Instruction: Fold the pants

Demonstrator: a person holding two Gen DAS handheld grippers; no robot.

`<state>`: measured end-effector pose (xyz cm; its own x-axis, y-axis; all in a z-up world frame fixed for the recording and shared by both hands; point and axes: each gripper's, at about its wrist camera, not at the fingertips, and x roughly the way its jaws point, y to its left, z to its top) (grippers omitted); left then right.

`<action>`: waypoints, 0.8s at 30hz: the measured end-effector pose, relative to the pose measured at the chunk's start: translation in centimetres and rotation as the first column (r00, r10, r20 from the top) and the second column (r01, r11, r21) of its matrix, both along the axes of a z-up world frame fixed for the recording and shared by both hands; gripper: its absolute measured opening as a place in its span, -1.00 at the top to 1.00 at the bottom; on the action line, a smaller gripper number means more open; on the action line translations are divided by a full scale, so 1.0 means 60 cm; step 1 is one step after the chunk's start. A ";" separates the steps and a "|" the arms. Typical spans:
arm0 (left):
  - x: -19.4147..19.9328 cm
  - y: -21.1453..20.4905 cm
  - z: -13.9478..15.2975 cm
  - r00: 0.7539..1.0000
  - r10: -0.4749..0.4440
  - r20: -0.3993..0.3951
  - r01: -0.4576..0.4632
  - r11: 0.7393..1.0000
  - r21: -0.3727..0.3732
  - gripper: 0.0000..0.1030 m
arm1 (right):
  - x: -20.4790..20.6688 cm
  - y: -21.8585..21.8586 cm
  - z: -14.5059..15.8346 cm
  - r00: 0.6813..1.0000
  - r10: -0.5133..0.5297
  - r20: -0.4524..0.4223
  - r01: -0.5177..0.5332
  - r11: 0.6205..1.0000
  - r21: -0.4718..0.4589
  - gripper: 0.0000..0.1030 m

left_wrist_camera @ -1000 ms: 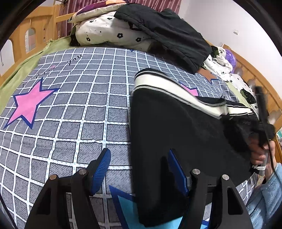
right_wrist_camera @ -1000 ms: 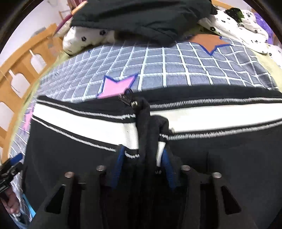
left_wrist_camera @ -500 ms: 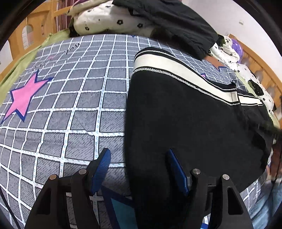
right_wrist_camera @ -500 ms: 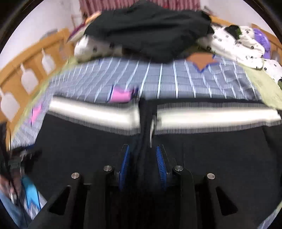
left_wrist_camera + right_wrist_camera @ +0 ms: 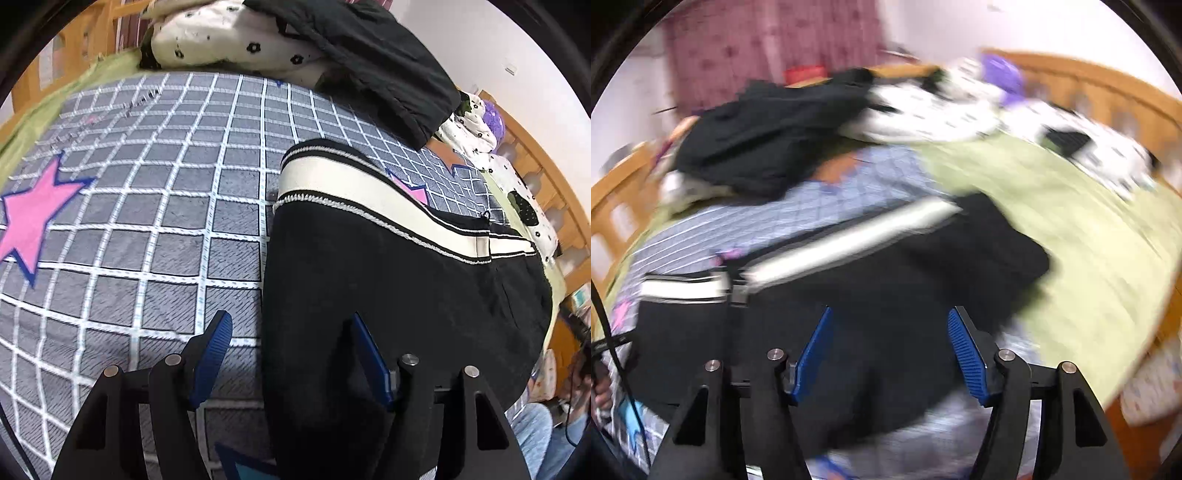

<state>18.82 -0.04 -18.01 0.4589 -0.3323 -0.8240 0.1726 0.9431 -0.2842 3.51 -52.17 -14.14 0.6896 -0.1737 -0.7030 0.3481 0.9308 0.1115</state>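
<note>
Here, from left to right, I see my left gripper spread wide and empty over the grey checked blanket, then the black pants with their white-striped waistband lying flat on it, then my right gripper equally wide apart above the blurred fabric.

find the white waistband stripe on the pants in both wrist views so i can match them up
Left wrist: the white waistband stripe runs from upper centre down to the right edge of the black pants.
Right wrist: blurred, it slants from left of centre up to the middle, above the open fingers.
Shared landmark: the dark garment heaped at the far end of the bed.
</note>
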 end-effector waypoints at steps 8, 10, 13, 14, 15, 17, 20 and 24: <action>0.046 -0.014 -0.023 0.999 -0.050 -0.017 0.048 0.994 -0.102 0.03 | 0.027 -0.069 -0.107 0.998 -0.013 -0.059 0.021 0.988 0.150 -0.23; 0.062 -0.019 -0.030 0.996 -0.065 -0.052 0.057 0.987 -0.150 0.28 | 0.047 -0.074 -0.124 1.000 -0.010 -0.023 0.013 0.991 0.130 -0.23; 0.062 -0.028 -0.014 0.996 -0.078 -0.033 0.072 0.984 -0.161 0.73 | 0.068 -0.071 -0.117 1.000 -0.027 0.002 0.026 0.995 0.100 0.53; 0.059 -0.031 -0.005 0.997 -0.074 -0.016 0.070 0.984 -0.163 0.80 | 0.069 -0.067 -0.105 0.998 -0.058 0.011 0.057 0.996 0.072 0.63; 0.053 -0.033 0.007 0.998 -0.060 0.003 0.060 0.985 -0.163 0.81 | 0.070 -0.060 -0.093 0.998 -0.061 0.026 0.059 0.996 0.064 0.71; 0.044 -0.038 0.040 0.999 -0.029 0.042 0.035 0.986 -0.161 0.82 | 0.062 -0.037 -0.052 0.993 -0.064 0.101 0.062 0.998 0.025 0.74; 0.037 -0.034 0.090 0.995 -0.015 0.100 0.034 0.982 -0.188 0.82 | 0.068 0.014 0.016 0.985 -0.031 0.170 0.039 0.998 -0.042 0.76; 0.041 0.010 0.138 0.993 -0.007 0.121 0.037 0.968 -0.247 0.82 | 0.091 0.084 0.105 0.967 0.032 0.251 -0.012 0.997 -0.078 0.77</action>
